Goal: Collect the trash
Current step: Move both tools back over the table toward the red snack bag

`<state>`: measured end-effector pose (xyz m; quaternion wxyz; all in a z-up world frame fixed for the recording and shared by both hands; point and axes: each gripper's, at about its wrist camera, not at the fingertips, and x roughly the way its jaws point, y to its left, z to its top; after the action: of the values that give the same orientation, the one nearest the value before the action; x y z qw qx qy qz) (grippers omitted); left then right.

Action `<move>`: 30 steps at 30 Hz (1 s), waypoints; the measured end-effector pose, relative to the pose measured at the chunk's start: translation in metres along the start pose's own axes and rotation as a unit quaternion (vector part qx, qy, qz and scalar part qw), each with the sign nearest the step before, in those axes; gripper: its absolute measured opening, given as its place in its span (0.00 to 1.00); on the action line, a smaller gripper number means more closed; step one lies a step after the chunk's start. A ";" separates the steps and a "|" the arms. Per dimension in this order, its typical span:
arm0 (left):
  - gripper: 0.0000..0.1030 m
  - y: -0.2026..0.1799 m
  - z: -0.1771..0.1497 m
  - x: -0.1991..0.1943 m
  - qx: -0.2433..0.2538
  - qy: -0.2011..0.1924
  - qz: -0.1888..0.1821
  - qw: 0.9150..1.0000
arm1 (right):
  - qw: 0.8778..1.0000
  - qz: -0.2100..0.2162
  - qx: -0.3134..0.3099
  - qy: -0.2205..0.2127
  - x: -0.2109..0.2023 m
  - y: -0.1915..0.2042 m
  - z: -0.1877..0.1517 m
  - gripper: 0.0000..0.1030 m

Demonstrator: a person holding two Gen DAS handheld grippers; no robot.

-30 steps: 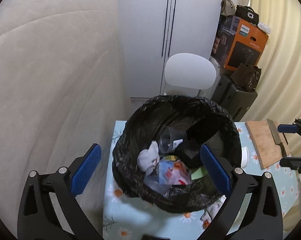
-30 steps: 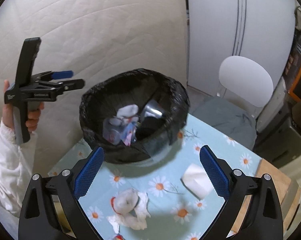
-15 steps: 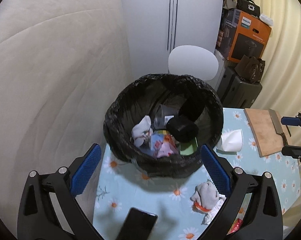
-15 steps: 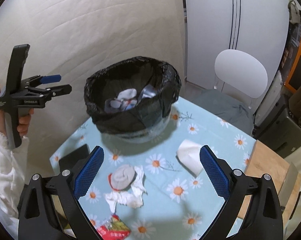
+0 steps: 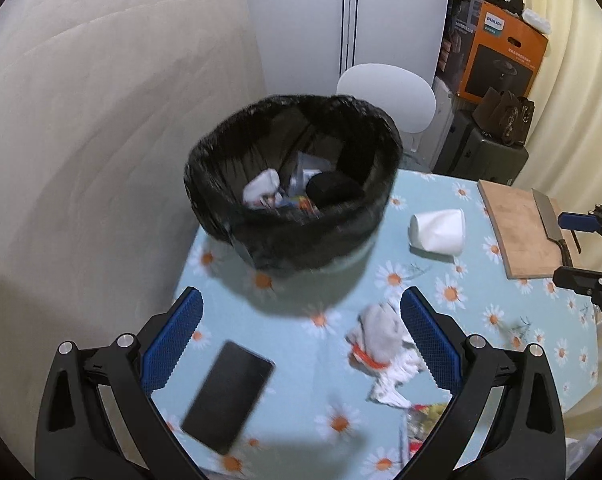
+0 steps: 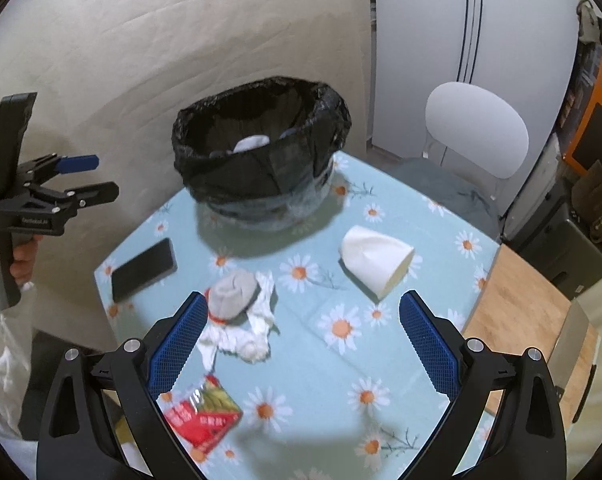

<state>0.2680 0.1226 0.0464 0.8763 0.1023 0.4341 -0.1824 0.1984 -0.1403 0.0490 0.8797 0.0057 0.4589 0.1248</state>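
Right gripper (image 6: 301, 344): jaws spread wide, holding nothing, hovering over the table (image 6: 429, 224).
Snack wrapper (image 6: 203, 416): red, nearest thing, lying flat just below the right gripper's left pad.
Tissue wad (image 6: 239, 320): crumpled grey and white, touching nothing else, just ahead and left of the right jaws; its long axis seems to run toward the camera, though blur makes that uncertain.
Left gripper (image 5: 299, 344): jaws also spread and empty; the wad sits by its right pad, so either hand could reach it.
Phone (image 6: 143, 268): dark slab left of the wad, not trash by my reckoning.
Paper cup (image 6: 377, 264): on its side, mouth toward the right, ahead and right of the right jaws.
Bin (image 6: 261, 148): black-lined, farthest, already holding scraps.
View difference: the left wrist looks down into the bin's contents; the right wrist shows the wrapper whole.
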 end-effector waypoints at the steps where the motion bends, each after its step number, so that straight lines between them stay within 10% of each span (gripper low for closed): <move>1: 0.94 -0.003 -0.005 -0.001 -0.004 0.002 0.000 1.000 | 1.000 0.004 0.000 0.001 -0.001 -0.002 -0.003 0.90; 30: 0.94 -0.101 -0.131 -0.006 -0.023 0.037 0.011 0.999 | 0.999 0.021 -0.011 0.035 -0.023 -0.042 -0.113 0.90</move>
<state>0.1290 0.0763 -0.0294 0.8639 0.0933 0.4688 -0.1586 0.1038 -0.1979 -0.0033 0.8602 0.0007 0.4880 0.1483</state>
